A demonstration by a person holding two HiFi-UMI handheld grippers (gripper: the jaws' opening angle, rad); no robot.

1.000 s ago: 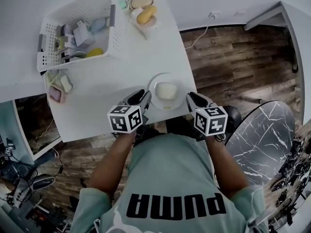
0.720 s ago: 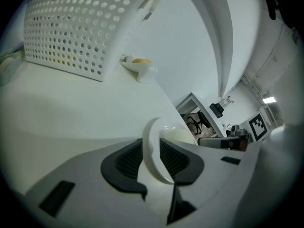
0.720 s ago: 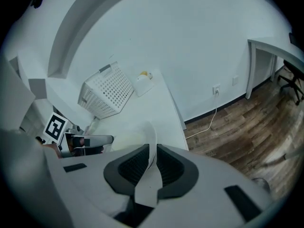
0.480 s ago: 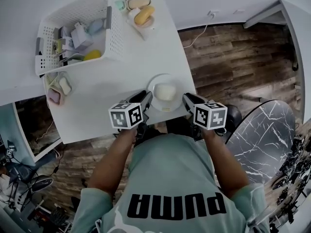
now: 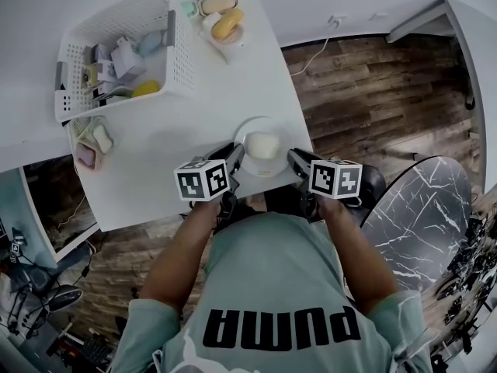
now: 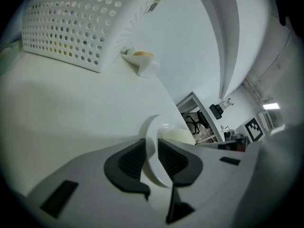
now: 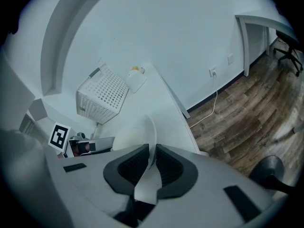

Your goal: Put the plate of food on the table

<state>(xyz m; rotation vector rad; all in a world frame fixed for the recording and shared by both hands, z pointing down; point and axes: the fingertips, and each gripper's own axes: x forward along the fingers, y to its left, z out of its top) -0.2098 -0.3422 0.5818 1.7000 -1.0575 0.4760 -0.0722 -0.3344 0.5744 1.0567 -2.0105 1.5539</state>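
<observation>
Symmetrically, left hand-held gripper point(image 6: 151, 150) and right hand-held gripper point(image 7: 151, 158) clamp the plate point(image 5: 264, 123).

Dark wood-plank floor point(image 5: 373, 92) below a white wall point(image 7: 180, 27) with an outlet point(image 7: 213, 71); dark marble-veined round tabletop point(image 5: 423, 208) at right

The plate point(image 5: 259, 124) is at the table's point(image 5: 155, 181) near edge, basket point(image 5: 183, 61) behind it.
</observation>
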